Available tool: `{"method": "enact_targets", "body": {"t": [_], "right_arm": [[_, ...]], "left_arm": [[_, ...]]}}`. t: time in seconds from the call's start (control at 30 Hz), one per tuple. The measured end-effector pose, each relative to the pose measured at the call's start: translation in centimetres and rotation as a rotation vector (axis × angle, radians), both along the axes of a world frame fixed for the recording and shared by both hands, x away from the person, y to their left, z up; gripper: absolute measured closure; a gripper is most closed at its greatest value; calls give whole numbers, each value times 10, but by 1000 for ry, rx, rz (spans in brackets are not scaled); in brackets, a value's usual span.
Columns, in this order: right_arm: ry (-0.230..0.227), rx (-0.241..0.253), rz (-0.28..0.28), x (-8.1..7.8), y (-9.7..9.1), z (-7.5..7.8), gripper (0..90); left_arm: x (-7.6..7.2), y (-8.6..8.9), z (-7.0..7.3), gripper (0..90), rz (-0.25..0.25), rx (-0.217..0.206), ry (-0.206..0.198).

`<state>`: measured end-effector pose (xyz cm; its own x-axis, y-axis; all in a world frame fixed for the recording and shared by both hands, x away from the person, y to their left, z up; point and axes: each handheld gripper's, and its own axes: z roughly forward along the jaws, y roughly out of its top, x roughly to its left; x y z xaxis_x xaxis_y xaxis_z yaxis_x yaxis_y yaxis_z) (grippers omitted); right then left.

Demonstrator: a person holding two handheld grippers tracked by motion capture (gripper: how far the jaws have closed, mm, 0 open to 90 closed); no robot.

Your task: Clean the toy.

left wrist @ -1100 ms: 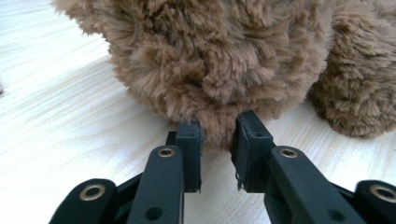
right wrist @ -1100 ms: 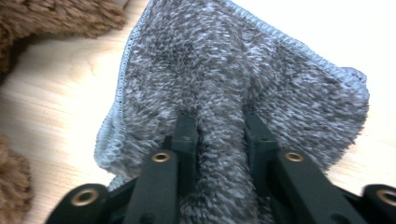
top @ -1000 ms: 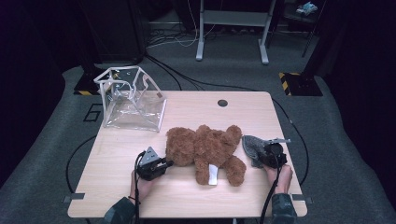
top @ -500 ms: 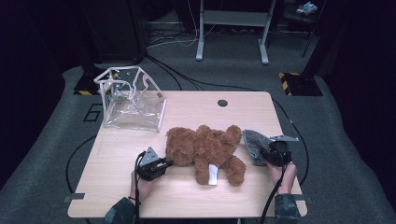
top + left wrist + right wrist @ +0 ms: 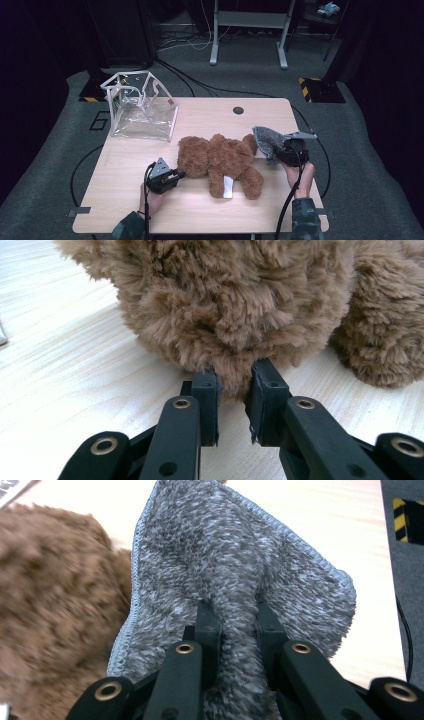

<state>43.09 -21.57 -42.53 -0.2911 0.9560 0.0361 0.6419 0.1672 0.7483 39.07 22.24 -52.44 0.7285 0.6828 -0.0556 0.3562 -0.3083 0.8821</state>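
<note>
From the high view, the brown plush teddy bear [image 5: 220, 162] lies flat on the pale wooden table [image 5: 200, 215], my left gripper [image 5: 176, 176] at its left end and my right gripper [image 5: 274, 150] just off its right end holding a grey fuzzy knitted cloth [image 5: 265, 141]. A clear plastic box with white edges [image 5: 140, 102] sits well apart, beyond the bear's left end.

In the left gripper view, my jaws pinch a tuft of the bear's fur; which limb, I cannot tell, as the bear is cut off.

In the right gripper view, my jaws clamp a fold of the cloth, its hemmed edge drooping beside the bear. Both look soft, light and floppy; I judge a bunched fold grips best. The cloth hides my jaw tips.
</note>
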Motion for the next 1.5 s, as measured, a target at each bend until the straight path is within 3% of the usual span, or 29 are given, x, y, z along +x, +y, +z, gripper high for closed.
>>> {"method": "enact_targets", "body": {"t": [0.37,0.87,1.13,1.5], "right_arm": [[-32,-16,83,15,35,31,778],[-37,-5,231,26,94,53,777],[-13,2,327,18,135,45,775],[7,4,426,24,178,39,767]], "left_arm": [[0,0,0,760,-4,2,-4],[-1,0,0,759,-2,-4,-3],[-1,0,0,759,0,0,-21],[-1,1,0,758,-7,2,-18]]}}
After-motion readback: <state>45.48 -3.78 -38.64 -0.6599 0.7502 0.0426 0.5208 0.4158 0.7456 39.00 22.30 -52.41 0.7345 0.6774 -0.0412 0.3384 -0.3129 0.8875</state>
